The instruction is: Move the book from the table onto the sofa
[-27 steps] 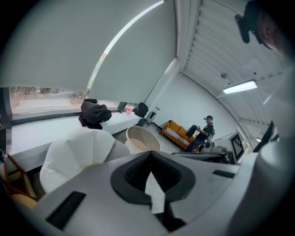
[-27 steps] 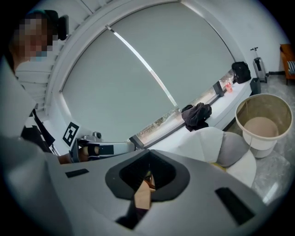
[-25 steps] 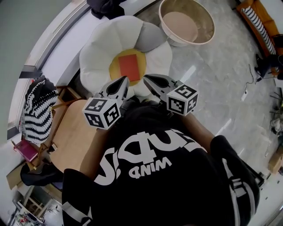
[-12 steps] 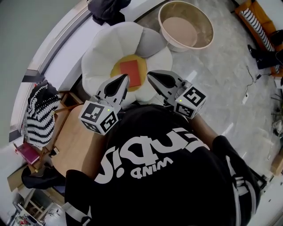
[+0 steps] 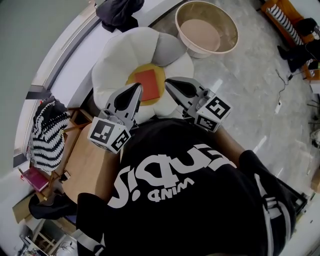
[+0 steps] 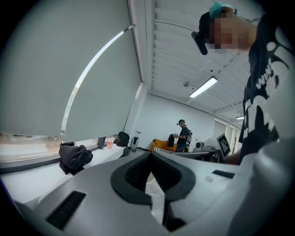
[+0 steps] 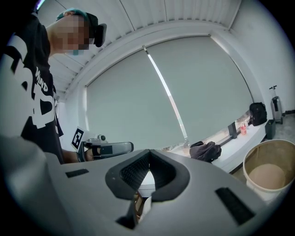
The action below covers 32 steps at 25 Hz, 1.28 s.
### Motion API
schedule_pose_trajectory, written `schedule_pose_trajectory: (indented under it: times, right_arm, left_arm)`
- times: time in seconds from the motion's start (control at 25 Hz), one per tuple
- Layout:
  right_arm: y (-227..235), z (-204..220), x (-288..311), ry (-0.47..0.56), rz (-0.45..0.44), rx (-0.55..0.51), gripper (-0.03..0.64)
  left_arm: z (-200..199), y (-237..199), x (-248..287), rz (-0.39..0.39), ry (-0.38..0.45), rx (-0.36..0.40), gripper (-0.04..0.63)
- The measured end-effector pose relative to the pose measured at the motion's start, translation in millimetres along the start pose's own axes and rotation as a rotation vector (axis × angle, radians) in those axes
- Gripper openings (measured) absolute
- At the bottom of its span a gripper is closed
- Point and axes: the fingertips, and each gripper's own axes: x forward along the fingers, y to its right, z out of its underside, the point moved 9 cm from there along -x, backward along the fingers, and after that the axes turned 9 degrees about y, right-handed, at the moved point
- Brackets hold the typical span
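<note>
The red-orange book point(image 5: 147, 80) lies flat on the yellow centre of a white flower-shaped sofa cushion point(image 5: 117, 52). My left gripper point(image 5: 136, 88) and right gripper point(image 5: 169, 82) hover side by side in front of the person's chest, tips toward the cushion, apart from the book. Both are shut with nothing between the jaws. In the left gripper view the left gripper point(image 6: 150, 155) points level toward a window wall, with the right gripper's marker cube point(image 6: 222, 142) at the right. From the right gripper point(image 7: 148, 156), its view shows the left gripper point(image 7: 108, 148) alongside.
A round wooden table point(image 5: 87, 160) sits at the lower left beside a black-and-white striped bundle point(image 5: 47, 132). A beige tub point(image 5: 206, 29) stands right of the cushion. Dark clothing point(image 5: 117, 11) lies on the sill. Another person point(image 6: 183, 136) stands far off.
Both grippers have lifted a little and rolled, so their marker cubes face differently. The book has stayed on the cushion's yellow centre.
</note>
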Motion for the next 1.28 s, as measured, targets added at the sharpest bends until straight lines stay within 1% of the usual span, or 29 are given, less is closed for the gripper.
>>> schedule_pose_trajectory:
  times: [0.28,0.72,1.28]
  right_arm:
    - [-3,1,-2,0.019,0.041,-0.003,0.002]
    - [-12,9,-3,0.026,0.07,0.011,0.002]
    - [-16,13,-8,0.018,0.071,0.021,0.002]
  left_arm:
    - [-1,0,-14,0.006,0.028,0.014,0.009]
    - [0,6,-25,0.017,0.039,-0.006,0.009]
    - [4,11,-32,0.002,0.049,-0.013,0.009]
